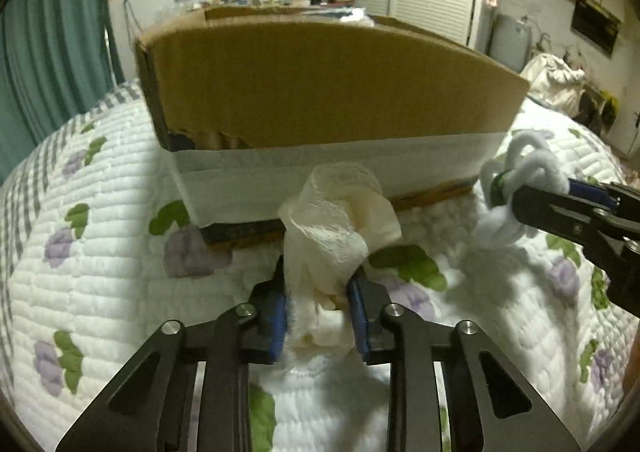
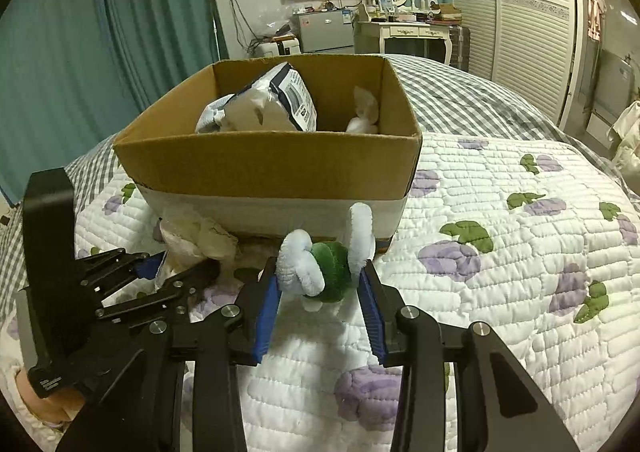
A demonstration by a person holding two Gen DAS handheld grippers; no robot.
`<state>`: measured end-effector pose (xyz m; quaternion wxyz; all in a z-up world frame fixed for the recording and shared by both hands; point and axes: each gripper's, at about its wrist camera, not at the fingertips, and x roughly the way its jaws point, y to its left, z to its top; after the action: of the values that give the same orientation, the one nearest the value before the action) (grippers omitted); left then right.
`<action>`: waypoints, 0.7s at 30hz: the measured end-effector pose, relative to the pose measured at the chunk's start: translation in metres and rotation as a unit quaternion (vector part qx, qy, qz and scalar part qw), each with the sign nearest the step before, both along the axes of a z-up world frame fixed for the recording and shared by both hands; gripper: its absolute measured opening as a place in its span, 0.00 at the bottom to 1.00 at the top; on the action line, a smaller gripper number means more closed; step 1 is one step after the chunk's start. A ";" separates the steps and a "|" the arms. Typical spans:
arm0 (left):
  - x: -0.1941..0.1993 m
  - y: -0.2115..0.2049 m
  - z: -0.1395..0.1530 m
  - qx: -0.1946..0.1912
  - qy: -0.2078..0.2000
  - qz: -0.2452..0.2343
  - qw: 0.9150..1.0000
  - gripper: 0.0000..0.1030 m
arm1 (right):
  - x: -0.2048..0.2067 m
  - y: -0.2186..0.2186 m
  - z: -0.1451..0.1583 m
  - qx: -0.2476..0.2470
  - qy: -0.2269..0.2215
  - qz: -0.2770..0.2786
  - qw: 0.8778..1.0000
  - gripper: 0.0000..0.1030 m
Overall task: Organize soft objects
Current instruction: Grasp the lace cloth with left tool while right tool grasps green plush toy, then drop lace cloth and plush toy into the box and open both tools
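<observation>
A crumpled cream tissue [image 1: 336, 212] sticks up between the blue pads of my left gripper [image 1: 320, 284], which is shut on it just above the quilt. It sits in front of the cardboard box [image 1: 320, 84]. The right wrist view shows the same tissue [image 2: 200, 236] and left gripper [image 2: 184, 264] at lower left. My right gripper [image 2: 320, 280] is shut on a fuzzy white-and-green pipe-cleaner toy [image 2: 332, 264], close to the box's [image 2: 272, 168] front wall. The left wrist view has that toy [image 1: 520, 164] and right gripper [image 1: 516, 204] at far right.
The box holds a torn white-and-blue plastic packet [image 2: 264, 104] and a white soft item [image 2: 364, 112]. It stands on a bed with a white floral quilt [image 2: 500, 252]. Teal curtains [image 2: 120, 32] hang left; a dresser [image 2: 404, 32] and a wardrobe [image 2: 528, 12] stand beyond.
</observation>
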<state>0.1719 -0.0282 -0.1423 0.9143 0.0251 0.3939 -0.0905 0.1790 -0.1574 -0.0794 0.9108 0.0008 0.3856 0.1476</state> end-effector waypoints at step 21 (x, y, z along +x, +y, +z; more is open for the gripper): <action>-0.099 0.001 0.135 -0.029 -0.093 -0.016 0.995 0.19 | -0.088 -0.014 0.112 0.017 -0.081 0.019 0.996 0.37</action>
<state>0.0727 -0.0271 -0.0071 0.9457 0.0135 0.3041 -0.1139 0.0914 -0.1710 0.0322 0.9359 -0.0030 0.3081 0.1705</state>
